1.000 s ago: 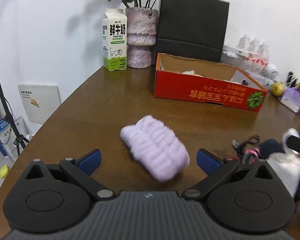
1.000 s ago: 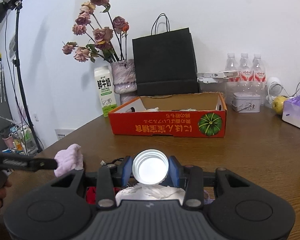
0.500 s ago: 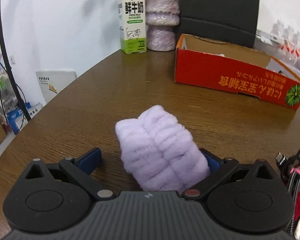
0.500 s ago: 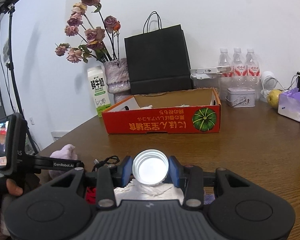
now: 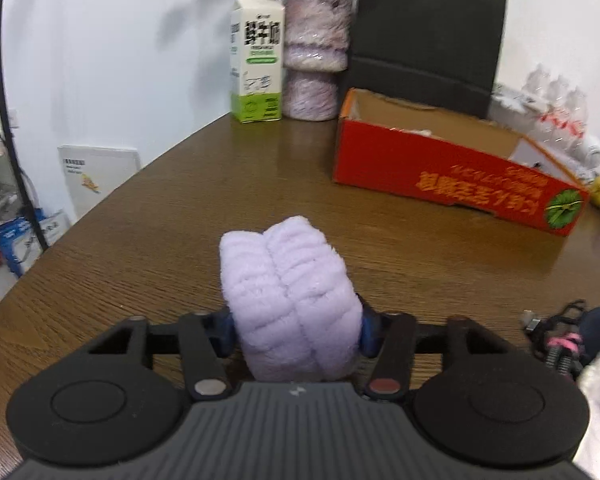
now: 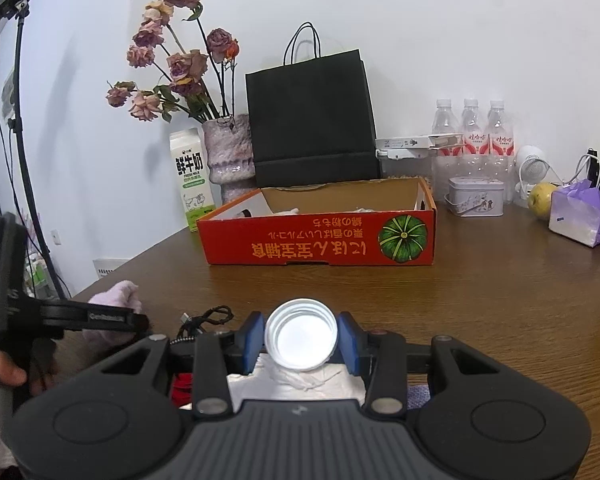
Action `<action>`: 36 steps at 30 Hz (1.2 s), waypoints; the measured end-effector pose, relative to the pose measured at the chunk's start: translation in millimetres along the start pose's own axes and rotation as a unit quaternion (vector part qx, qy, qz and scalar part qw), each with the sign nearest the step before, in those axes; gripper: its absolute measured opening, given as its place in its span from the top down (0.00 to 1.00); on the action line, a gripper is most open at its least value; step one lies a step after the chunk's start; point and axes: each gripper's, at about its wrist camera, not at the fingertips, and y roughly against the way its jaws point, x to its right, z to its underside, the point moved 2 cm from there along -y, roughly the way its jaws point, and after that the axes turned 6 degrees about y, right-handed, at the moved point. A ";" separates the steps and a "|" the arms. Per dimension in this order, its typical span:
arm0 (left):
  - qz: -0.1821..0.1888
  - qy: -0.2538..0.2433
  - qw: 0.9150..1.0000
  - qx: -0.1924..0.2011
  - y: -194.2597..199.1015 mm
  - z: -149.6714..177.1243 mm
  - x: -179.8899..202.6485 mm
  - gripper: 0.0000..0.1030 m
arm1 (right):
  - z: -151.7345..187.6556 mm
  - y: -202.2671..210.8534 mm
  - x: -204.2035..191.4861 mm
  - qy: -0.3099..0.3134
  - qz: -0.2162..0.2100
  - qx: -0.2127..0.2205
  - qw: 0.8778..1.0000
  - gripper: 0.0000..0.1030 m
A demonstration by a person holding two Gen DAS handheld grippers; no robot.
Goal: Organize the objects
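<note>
A fluffy lilac cloth roll (image 5: 284,280) lies on the brown table (image 5: 180,208), between the blue pads of my left gripper (image 5: 296,322). Its jaws are closing and both pads press into the roll's sides. In the right wrist view the same roll (image 6: 118,296) shows behind the left gripper (image 6: 100,316), which a hand holds. My right gripper (image 6: 302,338) is shut on a white round-mouthed container (image 6: 300,330), its opening facing the camera, with crumpled white wrap under it. An open red cardboard box (image 5: 452,176) (image 6: 320,240) stands farther back.
A milk carton (image 5: 256,60), a vase (image 5: 312,52) and a black paper bag (image 5: 428,36) line the wall. A tangle of cable (image 5: 556,340) lies right of the cloth. Bottles (image 6: 472,140), a tin (image 6: 476,196), a pear (image 6: 542,200) and a purple bag (image 6: 584,212) sit at the back right.
My left gripper came forward and down over the lilac roll, and its wide-open jaws have closed onto it. The right gripper kept still with the white container.
</note>
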 end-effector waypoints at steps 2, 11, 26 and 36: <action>0.011 -0.003 1.000 0.011 8.4 1.7 1.0 0.54 | 0.4 0.8 -0.3 0.003 0.002 0.002 1.000 0.62; 0.023 -0.051 0.996 0.066 52.2 24.9 11.9 0.54 | 1.4 7.2 -5.0 0.014 0.003 0.012 1.000 0.62; 0.068 -0.079 0.990 0.092 98.5 46.6 34.2 0.54 | 3.6 31.8 -13.8 0.031 0.002 0.030 0.999 0.62; 0.084 -0.087 0.988 0.101 106.7 37.2 44.8 0.54 | -2.6 31.7 -15.7 0.035 -0.001 0.026 0.999 0.62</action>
